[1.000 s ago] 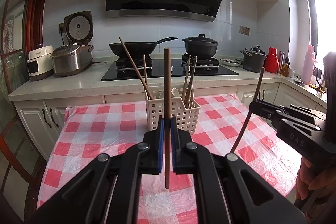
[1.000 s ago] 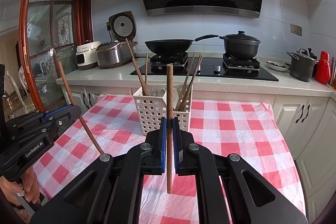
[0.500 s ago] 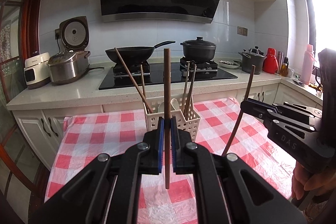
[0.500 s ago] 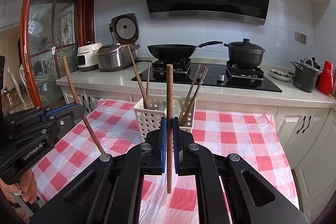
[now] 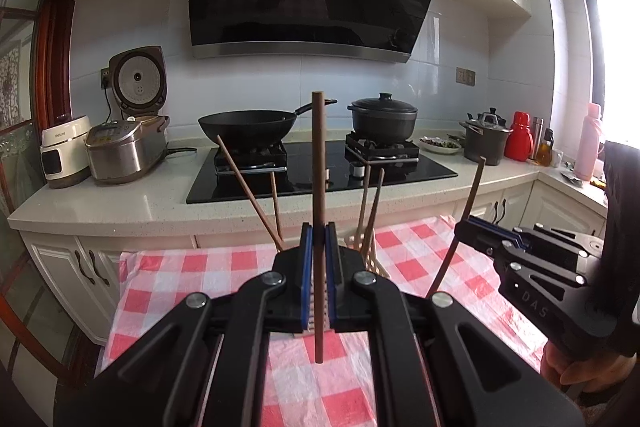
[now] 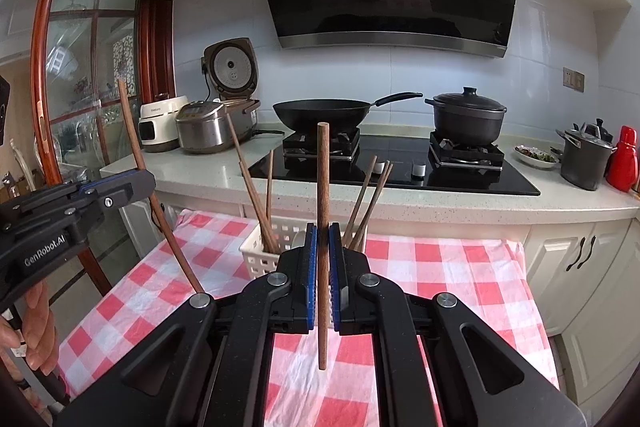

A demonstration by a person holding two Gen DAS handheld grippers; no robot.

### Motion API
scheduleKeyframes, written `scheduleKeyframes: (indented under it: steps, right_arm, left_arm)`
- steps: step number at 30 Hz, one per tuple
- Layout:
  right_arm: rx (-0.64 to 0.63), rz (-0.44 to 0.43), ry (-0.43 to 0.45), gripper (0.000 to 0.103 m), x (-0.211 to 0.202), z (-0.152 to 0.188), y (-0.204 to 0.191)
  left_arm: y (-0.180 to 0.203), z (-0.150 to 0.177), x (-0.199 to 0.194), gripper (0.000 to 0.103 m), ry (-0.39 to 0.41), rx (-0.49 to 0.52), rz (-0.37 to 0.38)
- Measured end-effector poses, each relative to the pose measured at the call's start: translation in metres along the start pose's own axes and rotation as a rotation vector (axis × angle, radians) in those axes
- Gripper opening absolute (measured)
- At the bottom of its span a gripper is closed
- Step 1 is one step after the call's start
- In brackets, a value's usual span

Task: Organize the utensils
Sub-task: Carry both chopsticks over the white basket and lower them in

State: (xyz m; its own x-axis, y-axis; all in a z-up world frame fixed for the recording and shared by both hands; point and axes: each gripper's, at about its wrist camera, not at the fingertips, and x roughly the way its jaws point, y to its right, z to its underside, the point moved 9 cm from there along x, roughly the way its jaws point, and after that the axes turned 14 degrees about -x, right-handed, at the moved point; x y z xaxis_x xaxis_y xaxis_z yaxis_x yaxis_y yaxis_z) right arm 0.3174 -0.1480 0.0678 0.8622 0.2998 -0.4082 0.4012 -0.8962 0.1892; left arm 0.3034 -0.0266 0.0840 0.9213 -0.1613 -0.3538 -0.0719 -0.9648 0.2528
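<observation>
We hold one wooden chopstick in each pair of tongs. The left tongs are pressed together on the left chopstick, which stands upright across the pads, its lower tip hanging free above the checked cloth of the tabletop. The right tongs pinch the right chopstick the same way, long axis near vertical, tip clear of the cloth.

The white slotted basket sits straight ahead of both tongs on the cloth, already holding several chopsticks that lean outward to either side. In the left wrist view it is almost wholly hidden behind the pads; only a sliver of its rim shows, so it lies dead ahead and low. In the right wrist view it sits ahead and a little to the left.

Neither hand looks clearly nearer (we judge the two roughly level, side by side). Since both sticks already point down, the coming move is, we think, forward and then down, threading each tip between the leaning sticks into the basket's open top.
</observation>
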Motion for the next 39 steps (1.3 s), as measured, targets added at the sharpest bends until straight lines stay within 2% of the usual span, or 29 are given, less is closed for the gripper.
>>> scheduleKeyframes:
  steps: [11,19,29,39]
  right_arm:
    - [0.01,0.029,0.024,0.006,0.034,-0.038,0.022]
    - [0.01,0.041,0.054,0.006,0.054,-0.058,0.031]
    - [0.015,0.036,0.064,0.006,0.071,-0.07,0.037]
    - [0.032,0.034,0.049,0.006,0.081,-0.066,0.041]
  left_arm:
    - [-0.01,-0.065,0.038,0.006,0.026,-0.063,0.0]
    - [-0.014,-0.094,0.069,0.006,0.064,-0.093,-0.021]
    - [-0.019,-0.081,0.115,0.006,0.015,-0.115,-0.031]
    - [-0.02,-0.07,0.127,0.006,-0.002,-0.122,-0.024]
